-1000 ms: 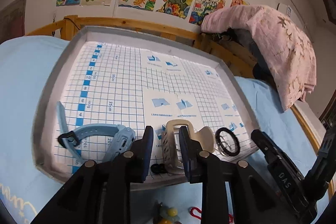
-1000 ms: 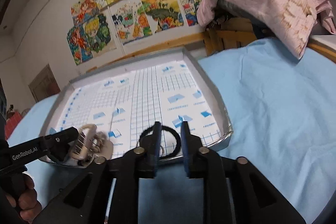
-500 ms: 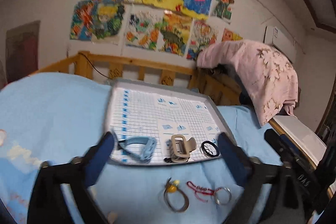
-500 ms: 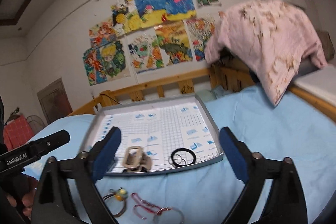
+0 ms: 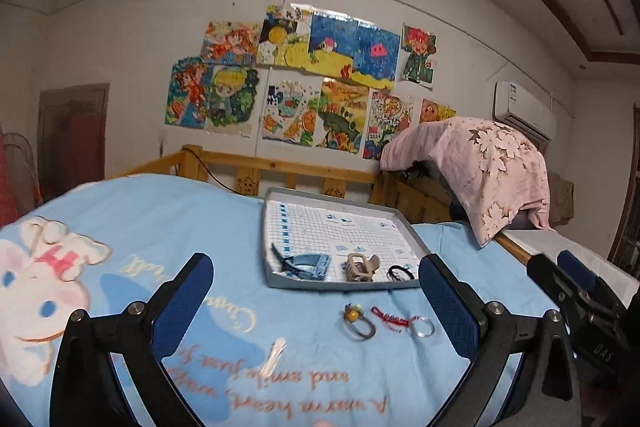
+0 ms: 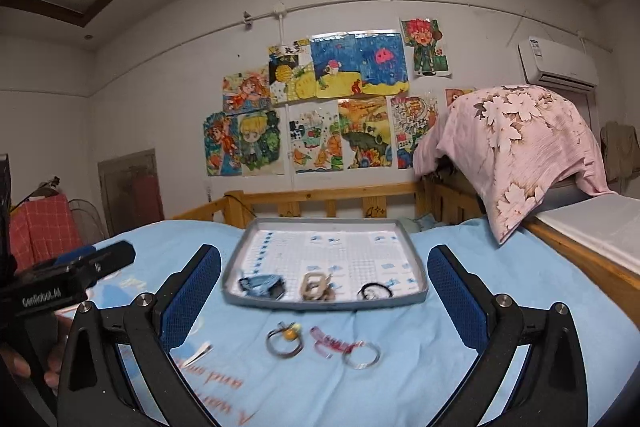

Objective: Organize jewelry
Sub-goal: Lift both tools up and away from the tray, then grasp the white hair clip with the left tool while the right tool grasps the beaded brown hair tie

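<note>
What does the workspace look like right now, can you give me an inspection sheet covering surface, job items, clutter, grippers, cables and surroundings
Surface: blue printed bedsheet; grey tray with grid liner on it.
Job's things: in tray, blue watch, beige hair claw, black hair ties. On the sheet, yellow-bead ring, red cord with ring, pale hair clip.
Clutter: nothing seen.
Grippers: left gripper open, empty; right gripper open, empty.
Cables: black cable at wooden rail.
Surroundings: drawings on wall, pink blanket, air conditioner.

Black left gripper (image 5: 316, 283), right gripper (image 6: 324, 277): blue textured pads, silver screws, seemingly identical
</note>
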{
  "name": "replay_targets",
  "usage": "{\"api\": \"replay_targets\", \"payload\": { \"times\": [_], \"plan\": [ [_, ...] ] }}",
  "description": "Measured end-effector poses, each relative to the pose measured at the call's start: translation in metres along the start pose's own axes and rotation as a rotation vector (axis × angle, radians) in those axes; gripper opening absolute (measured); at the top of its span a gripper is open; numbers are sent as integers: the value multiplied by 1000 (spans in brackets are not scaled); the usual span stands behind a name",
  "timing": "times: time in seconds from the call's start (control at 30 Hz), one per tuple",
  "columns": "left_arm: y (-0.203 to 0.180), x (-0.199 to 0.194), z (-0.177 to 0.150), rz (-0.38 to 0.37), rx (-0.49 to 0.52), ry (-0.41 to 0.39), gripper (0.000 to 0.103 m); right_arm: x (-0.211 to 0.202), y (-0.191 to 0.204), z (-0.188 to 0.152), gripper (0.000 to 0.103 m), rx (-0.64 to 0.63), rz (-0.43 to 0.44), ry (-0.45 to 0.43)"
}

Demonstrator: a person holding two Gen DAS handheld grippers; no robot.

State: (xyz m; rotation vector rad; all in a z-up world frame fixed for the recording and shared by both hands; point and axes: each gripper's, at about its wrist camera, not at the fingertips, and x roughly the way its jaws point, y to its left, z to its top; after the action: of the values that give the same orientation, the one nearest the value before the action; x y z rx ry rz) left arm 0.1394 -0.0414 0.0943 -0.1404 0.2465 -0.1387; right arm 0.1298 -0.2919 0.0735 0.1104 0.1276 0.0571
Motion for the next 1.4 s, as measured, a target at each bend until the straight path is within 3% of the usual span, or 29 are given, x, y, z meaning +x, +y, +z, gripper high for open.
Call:
{"api": "replay_targets", "payload": {
  "times": [0.37, 0.57, 0.8, 1.0, 1.2, 1.27, 1.4],
  "plan": [
    [20, -66, -36, 59, 29, 7, 103, -59, 9, -45, 102, 74, 65, 66],
    [24, -82, -54, 72, 59, 30, 103, -75, 11, -67, 102, 74, 46, 123],
    [26, -84, -83, 72, 103, 74, 103, -83, 12, -84, 102, 72, 52, 177],
    [35, -78, -98, 84, 75, 104, 103, -76, 15, -91, 102, 51, 34, 210],
    [40, -66, -94, 95, 59, 130, 103, -73, 16, -92, 102, 43, 14, 204],
    [40, -56, -89, 130, 63, 154, 103, -70, 17, -92, 102, 29, 13, 203],
    [38, -35, -68, 166, 73, 161, 103, -59, 16, -84, 102, 6, 89, 163]
  ]
}}
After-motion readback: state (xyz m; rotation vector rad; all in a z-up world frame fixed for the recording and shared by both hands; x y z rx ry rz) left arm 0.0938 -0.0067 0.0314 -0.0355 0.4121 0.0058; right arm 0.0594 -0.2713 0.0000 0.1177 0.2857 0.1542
